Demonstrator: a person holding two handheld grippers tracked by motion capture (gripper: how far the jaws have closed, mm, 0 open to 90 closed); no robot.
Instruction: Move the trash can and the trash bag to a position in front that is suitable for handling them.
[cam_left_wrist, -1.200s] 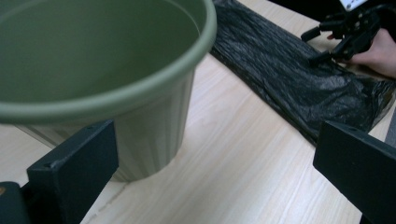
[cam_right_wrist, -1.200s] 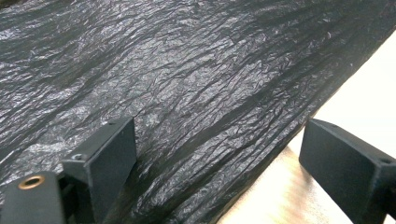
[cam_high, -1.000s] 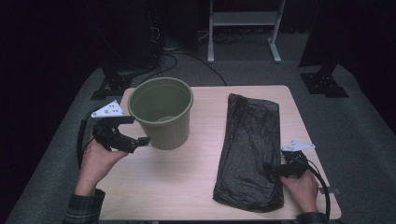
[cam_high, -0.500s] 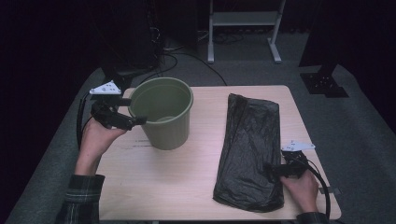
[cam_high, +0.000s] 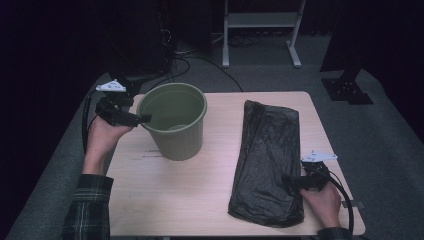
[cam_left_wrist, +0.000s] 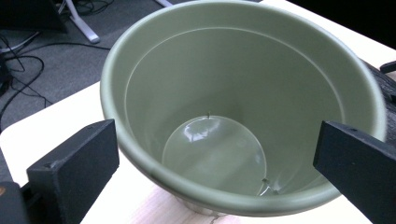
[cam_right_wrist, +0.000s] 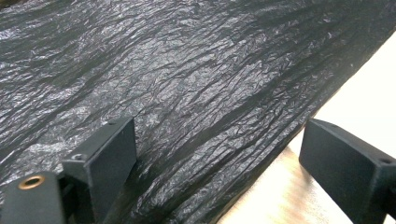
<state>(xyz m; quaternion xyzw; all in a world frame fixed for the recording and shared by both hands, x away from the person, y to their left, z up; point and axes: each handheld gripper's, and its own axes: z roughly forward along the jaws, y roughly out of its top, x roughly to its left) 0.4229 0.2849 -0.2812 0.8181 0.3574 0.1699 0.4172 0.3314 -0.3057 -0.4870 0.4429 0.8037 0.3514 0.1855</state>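
Left gripper sits at the left rim of the green bucket, upper left of the high frame. Its own view shows the jaws spread wide with the bucket mouth between them, nothing clamped. Bucket stands upright on the table, left of centre.

Right gripper is at lower right, at the near right edge of the black bag, which lies flat and crumpled right of centre, well apart from the bucket. Jaws apart in its view, one over the bag, one over bare wood; no pinch yet.

Risks, as I judge them:
- Left jaws look set to straddle the rim. If only a shallow bite lands on that rounded lip, the bucket likely slips or tips when lifted, since it's empty and light.
- The plastic is thin and slick. Closing on a single layer may just drag or stretch it; closing on both layers keeps the mouth shut.

Change vs 1 s ago: left gripper has moved up from beside the bucket wall to rim level. Right gripper and bag unchanged.
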